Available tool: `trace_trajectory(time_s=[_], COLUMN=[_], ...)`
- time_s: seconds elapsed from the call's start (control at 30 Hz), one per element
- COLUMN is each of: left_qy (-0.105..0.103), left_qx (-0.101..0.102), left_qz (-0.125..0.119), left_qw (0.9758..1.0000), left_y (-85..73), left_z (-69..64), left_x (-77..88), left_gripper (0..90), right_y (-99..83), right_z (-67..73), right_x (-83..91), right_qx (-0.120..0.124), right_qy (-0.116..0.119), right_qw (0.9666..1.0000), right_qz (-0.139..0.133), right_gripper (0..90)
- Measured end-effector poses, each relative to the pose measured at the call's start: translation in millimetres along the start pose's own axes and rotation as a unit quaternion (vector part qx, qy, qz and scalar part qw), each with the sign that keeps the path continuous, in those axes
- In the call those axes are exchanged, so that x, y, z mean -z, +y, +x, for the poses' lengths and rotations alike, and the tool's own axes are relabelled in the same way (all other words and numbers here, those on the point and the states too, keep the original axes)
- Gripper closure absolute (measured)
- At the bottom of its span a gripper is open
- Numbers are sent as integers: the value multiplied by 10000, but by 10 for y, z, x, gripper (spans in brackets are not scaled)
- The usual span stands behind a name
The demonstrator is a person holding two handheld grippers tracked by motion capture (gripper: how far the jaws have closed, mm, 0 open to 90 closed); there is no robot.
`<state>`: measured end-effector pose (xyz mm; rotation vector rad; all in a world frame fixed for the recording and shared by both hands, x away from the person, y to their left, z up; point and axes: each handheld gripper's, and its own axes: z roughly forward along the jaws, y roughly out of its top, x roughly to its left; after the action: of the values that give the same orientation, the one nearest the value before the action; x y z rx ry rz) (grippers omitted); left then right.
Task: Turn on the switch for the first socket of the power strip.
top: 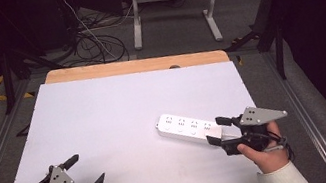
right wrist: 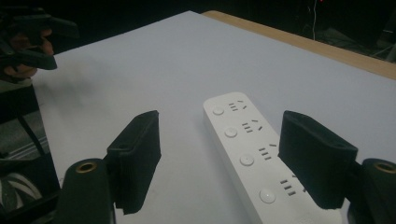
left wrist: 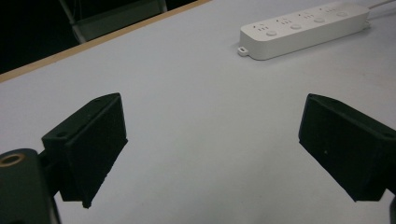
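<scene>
A white power strip [top: 185, 127] with several sockets and buttons lies flat on the white tabletop [top: 104, 117], right of centre. My right gripper [top: 221, 135] is at the strip's near end, held in a hand. In the right gripper view the strip [right wrist: 245, 149] runs between the open jaws of this gripper [right wrist: 222, 135], close to the right jaw and well apart from the left one. My left gripper [top: 88, 168] rests at the front left corner, open, with bare table between its jaws [left wrist: 212, 121]. The strip [left wrist: 303, 30] lies far ahead of it.
The white board ends in a wooden table edge [top: 136, 66] at the back. Beyond it, cables [top: 91, 43] lie on the grey floor beside the white legs of another table [top: 172, 8]. Metal rails run along both sides of the table.
</scene>
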<state>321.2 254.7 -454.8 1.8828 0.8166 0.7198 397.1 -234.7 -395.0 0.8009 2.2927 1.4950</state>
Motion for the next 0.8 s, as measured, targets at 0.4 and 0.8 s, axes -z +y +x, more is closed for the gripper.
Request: trace_trajectory(time_s=[0.4, 0.8], left_qy=[-9, -48], left_qx=[-22, 15], left_qz=[-5, 67], left_qw=[10000, 10000], left_y=[5, 4], left_z=[-6, 1], left_x=[6, 10], left_gripper=[82, 77], right_y=[-323, -612], right_z=[-5, -41], right_x=[27, -69], right_qx=[-74, -208], right_qy=[170, 102], right_qw=[9990, 9995], right_qz=[-408, -219], right_gripper=[257, 222])
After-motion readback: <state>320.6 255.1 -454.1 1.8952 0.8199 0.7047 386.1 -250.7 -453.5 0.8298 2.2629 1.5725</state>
